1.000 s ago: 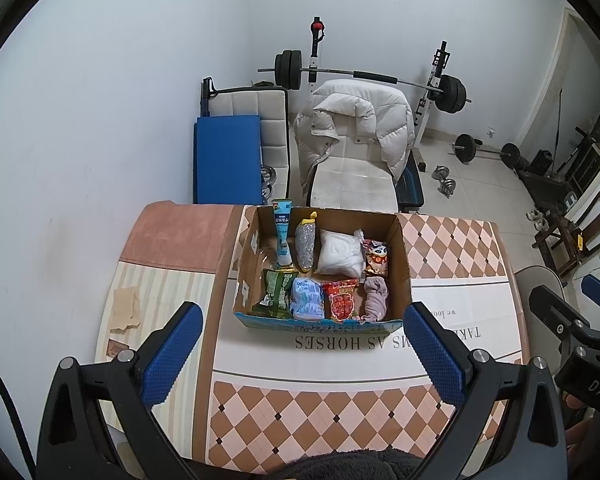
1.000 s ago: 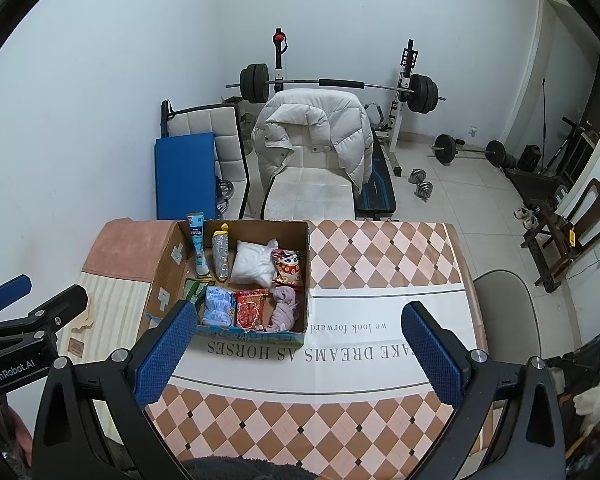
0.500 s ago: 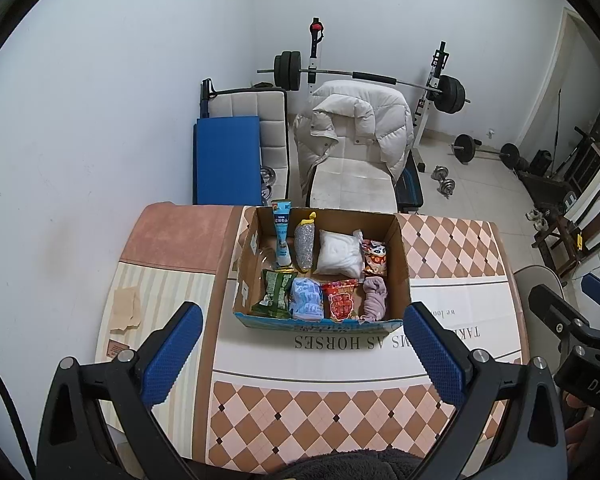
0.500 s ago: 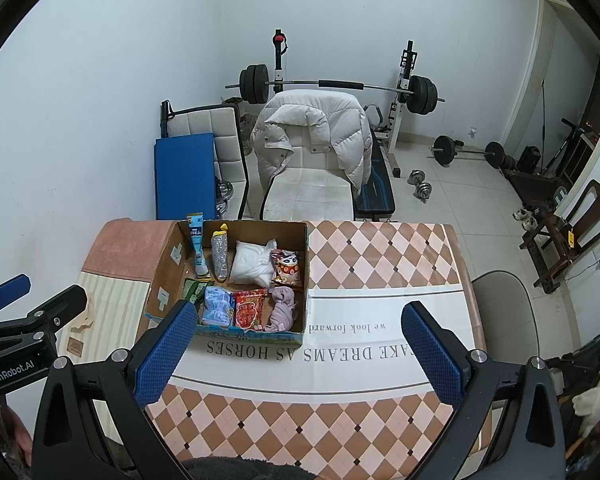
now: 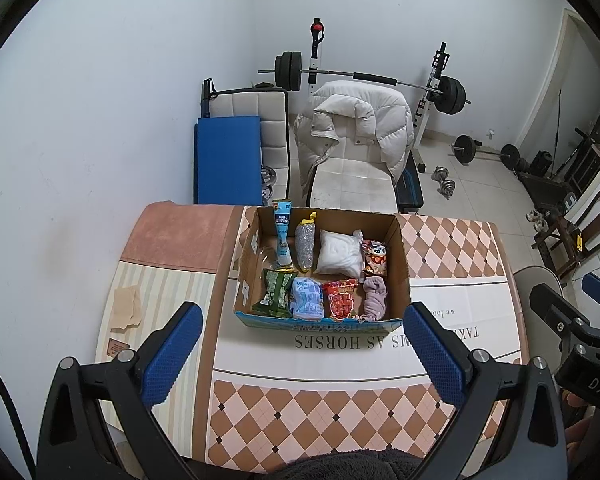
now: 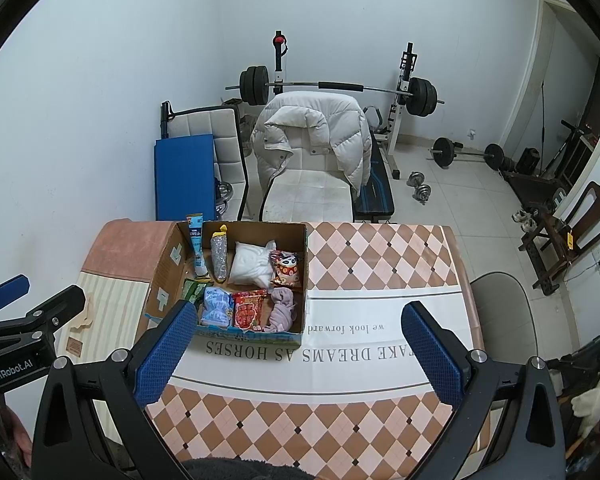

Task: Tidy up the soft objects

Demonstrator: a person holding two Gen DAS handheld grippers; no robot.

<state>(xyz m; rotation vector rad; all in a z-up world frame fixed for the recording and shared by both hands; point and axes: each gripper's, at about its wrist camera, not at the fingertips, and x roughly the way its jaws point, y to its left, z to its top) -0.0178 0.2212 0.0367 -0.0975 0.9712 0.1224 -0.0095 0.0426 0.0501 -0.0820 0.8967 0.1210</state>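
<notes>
An open cardboard box stands on the table. It holds a white soft bag, a pink cloth, a red packet, a light blue packet, a green packet, a panda packet, a silver pouch and a blue tube. My left gripper is open and empty, held above the table in front of the box. My right gripper is open and empty, to the right of the left one.
The table carries a checked cloth with printed words. Behind it stand a chair with a white padded jacket, a blue mat and a barbell rack. A grey chair is at the right.
</notes>
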